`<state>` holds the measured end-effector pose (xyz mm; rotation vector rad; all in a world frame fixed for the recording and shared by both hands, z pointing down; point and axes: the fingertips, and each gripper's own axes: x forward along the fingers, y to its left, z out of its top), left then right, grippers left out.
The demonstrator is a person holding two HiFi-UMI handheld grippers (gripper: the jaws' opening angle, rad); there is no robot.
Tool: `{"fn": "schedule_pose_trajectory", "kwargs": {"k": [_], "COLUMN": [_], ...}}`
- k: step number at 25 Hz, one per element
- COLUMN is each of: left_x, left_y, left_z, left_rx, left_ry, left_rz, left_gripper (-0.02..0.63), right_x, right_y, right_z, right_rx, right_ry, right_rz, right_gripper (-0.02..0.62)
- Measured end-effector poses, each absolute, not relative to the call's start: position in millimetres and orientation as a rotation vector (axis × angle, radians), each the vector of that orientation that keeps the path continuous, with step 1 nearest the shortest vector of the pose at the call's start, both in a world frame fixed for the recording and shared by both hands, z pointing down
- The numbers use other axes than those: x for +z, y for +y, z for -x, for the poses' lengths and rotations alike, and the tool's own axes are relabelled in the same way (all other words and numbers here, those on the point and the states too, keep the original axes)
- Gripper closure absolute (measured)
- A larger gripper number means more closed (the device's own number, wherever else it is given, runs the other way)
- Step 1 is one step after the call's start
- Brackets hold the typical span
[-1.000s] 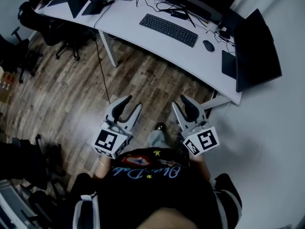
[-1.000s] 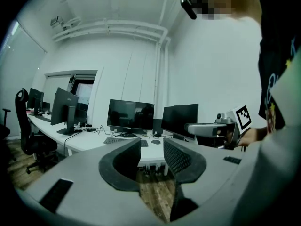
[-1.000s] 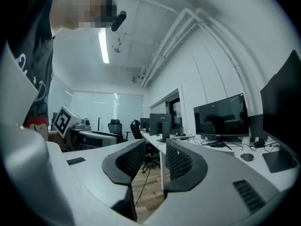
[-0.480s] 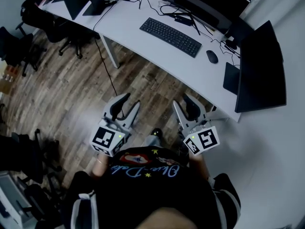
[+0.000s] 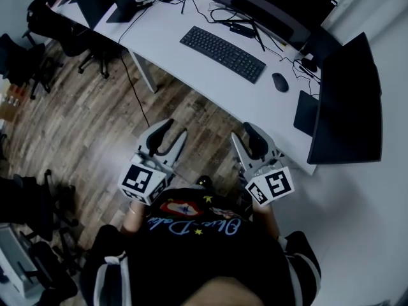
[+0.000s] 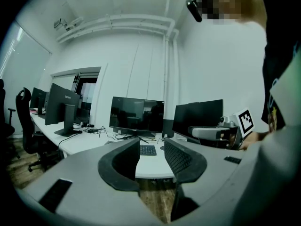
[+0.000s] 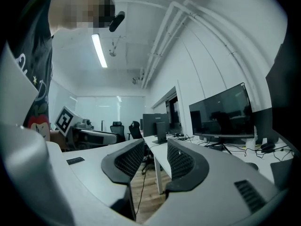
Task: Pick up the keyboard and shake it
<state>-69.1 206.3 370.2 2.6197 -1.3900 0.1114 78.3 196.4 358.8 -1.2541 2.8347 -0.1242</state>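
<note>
**Inspector:** Firstly, the left gripper (image 5: 177,127). State?

**Assistant:** Its jaws stand partly apart, at about a middling gap. Nothing sits between them and they touch nothing. Through the gap its own view shows only the far worktop (image 5: 167,27).

**Inspector:** And the right gripper (image 5: 242,131)?

**Assistant:** It is likewise partly apart, and its jaws have just been opening. Nothing is between them. Past the gap its view shows the floor (image 5: 83,120) and the worktop's edge.

**Inspector:** Where are the two of them?

**Assistant:** The person (image 5: 197,254) holds them side by side in front of the body, over the wooden floor. Both point roughly level toward the worktop. Both are short of its near edge, and neither touches it.

**Inspector:** Where is the keyboard (image 5: 222,44)?

**Assistant:** It lies flat on the white worktop, just in front of the wide monitor (image 5: 268,2). Its long side runs along the worktop. It has not yet been picked up. It is well apart from both grippers, ahead of them across the strip of floor.

**Inspector:** What is around it?

**Assistant:** A mouse (image 5: 279,81) lies near its right end, apart from it. Cables (image 5: 223,8) trail behind it, under the monitor. A second monitor (image 5: 344,101), dark, stands at the worktop's right end. Chairs (image 5: 38,18) stand on the floor at the left.
</note>
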Motion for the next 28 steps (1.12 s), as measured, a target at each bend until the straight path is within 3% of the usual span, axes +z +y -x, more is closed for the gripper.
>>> {"fn": "schedule_pose_trajectory", "kwargs": {"k": [14,28], "left_x": [379,379], "left_y": [158,0], "left_z": [62,75], "left_rx": [0.08,0.064], "left_ry": [-1.326,-1.196], "left_rz": [-2.611,-2.696], "left_gripper": [0.466,0.463], "right_x": [361,357], "right_y": [164,36], "right_z": [-97,-91], "right_rx": [-0.146,-0.104], "right_ry": [2.793,2.72], "right_rz": [1.336,1.538], "right_gripper": [0.468,0.459]}}
